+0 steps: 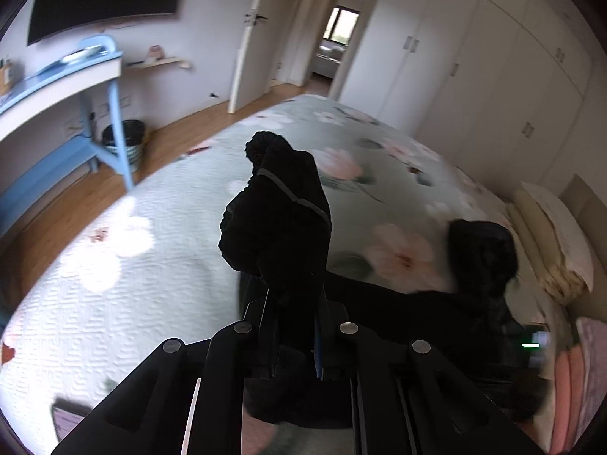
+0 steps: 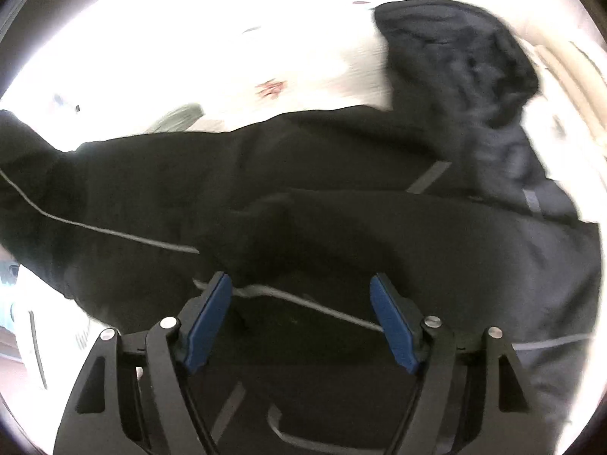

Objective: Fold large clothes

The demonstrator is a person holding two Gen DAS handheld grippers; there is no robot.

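A large black garment (image 2: 341, 189) with thin grey stripes lies spread across the bed. In the left wrist view my left gripper (image 1: 294, 299) is shut on a bunched fold of the black garment (image 1: 277, 220), which stands up above the fingers and hides their tips. Another dark part of it (image 1: 481, 254), fuzzy like a hood, lies to the right near the pillows. In the right wrist view my right gripper (image 2: 301, 314) hangs open just over the garment, its blue pads (image 2: 210, 322) apart, nothing pressed between them.
The bed (image 1: 114, 265) has a pale green floral cover. Pillows (image 1: 550, 235) lie at its right end. A blue desk (image 1: 57, 87) and a dark waste bin (image 1: 125, 140) stand on the wooden floor to the left. White wardrobes (image 1: 474, 76) and an open door (image 1: 254, 38) are behind.
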